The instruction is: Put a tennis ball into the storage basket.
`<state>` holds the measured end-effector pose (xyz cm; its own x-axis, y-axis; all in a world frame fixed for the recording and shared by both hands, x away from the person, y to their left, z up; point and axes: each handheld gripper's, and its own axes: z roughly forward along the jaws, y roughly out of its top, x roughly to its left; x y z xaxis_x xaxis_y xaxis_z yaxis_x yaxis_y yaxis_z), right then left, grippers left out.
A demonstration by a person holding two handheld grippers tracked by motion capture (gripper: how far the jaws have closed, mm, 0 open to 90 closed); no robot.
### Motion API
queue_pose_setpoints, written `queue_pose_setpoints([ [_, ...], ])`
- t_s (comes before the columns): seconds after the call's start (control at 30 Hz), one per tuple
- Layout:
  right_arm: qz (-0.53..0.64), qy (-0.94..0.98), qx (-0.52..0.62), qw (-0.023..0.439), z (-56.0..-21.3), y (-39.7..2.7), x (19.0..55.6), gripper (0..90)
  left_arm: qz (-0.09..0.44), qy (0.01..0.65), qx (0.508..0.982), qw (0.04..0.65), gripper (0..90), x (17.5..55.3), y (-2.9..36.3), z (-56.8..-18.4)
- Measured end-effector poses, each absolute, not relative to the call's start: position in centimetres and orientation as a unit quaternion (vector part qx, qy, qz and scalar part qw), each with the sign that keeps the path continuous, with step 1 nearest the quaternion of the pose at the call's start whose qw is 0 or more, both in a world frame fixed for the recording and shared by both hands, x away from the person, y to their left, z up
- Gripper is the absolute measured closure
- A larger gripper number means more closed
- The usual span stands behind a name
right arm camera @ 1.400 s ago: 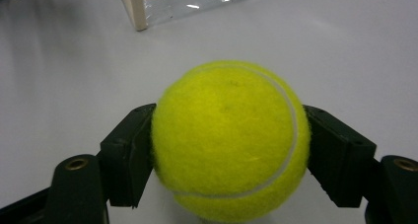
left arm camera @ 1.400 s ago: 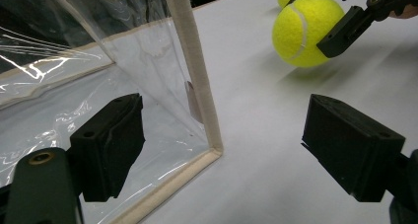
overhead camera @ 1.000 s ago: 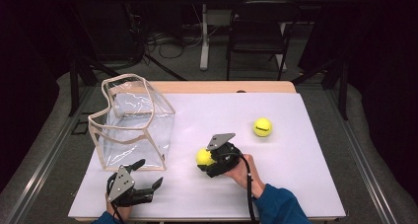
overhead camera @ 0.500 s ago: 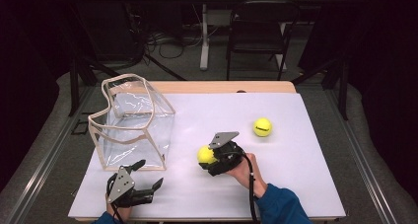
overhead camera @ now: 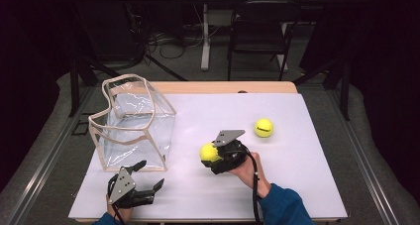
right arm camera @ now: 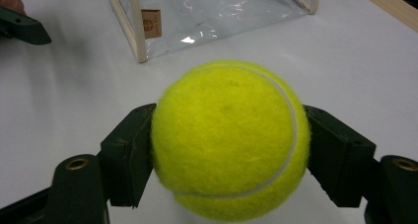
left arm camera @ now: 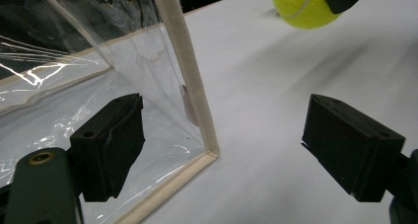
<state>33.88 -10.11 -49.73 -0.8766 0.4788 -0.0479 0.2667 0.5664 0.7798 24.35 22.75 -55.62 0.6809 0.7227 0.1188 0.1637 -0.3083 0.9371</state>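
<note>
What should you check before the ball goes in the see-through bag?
1. Ball squeezed between the jaws of the right tool: ok, a jaw presses on each side.
2. Bag standing up with its top open: ok, the rim gapes upward.
3. Way from ball to bag free: ok, bare white table lies between them.
4. Left tool ready to steady the bag: not ok, its jaws are open near the bag's front corner, holding nothing.
5. Second ball out of the way: ok, it sits apart on the table.
6. Whether anything is already in the bag: cannot tell for sure, it looks empty.
</note>
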Motion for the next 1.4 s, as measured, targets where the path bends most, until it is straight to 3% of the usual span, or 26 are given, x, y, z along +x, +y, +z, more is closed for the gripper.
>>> queue_pose_setpoints([
  [1.4,0.438,0.861,0.221,0.130,-47.8,-10.7,34.2,26.3,0.273,0.298,0.757,0.513,15.9,24.4,22.9,-55.7],
])
